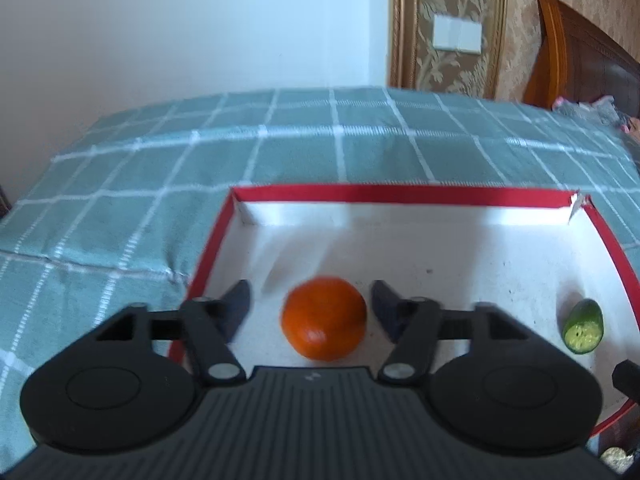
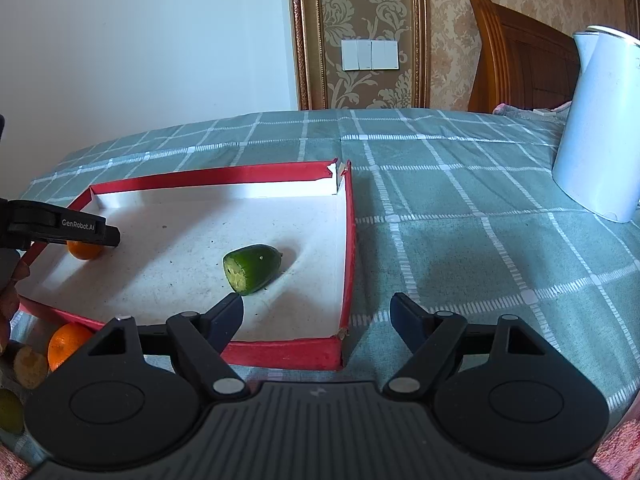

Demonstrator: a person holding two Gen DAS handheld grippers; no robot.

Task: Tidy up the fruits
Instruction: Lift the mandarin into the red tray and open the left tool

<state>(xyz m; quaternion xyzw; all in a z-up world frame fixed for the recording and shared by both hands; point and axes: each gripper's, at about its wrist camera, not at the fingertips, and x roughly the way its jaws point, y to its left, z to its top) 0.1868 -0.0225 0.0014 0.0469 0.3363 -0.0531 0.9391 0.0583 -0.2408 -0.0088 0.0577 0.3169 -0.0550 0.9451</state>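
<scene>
Your left gripper (image 1: 311, 308) sits low over the near-left part of the red-rimmed tray (image 1: 400, 193), jaws apart with an orange (image 1: 323, 319) resting on the white tray floor between them – there is a clear gap on each side, so neither pad presses on it. From the right wrist view that same orange (image 2: 84, 249) is half hidden under the left gripper's black finger, close to the tray's left wall.

Your right gripper (image 2: 316, 314) hangs open and holds nothing; it straddles the tray's near-right corner, left fingertip (image 2: 230, 312) over the tray floor, the right one over the green checked cloth (image 2: 460, 240). Just ahead of that left fingertip lies a cut green fruit piece (image 2: 252, 268), its pale cut face turned toward you, lying apart from the orange and nearer the tray's right wall.

Outside the tray, by its near-left edge, a second orange (image 2: 66, 342) lies on the cloth beside a yellowish-brown piece (image 2: 30, 366) and a greenish one (image 2: 10, 410) at the frame's edge – both too cropped to name. A white kettle (image 2: 600, 128) stands on the cloth well to the right, clear of the tray. Behind are a wooden headboard (image 2: 520, 56) and a wall switch panel (image 2: 370, 55)
</scene>
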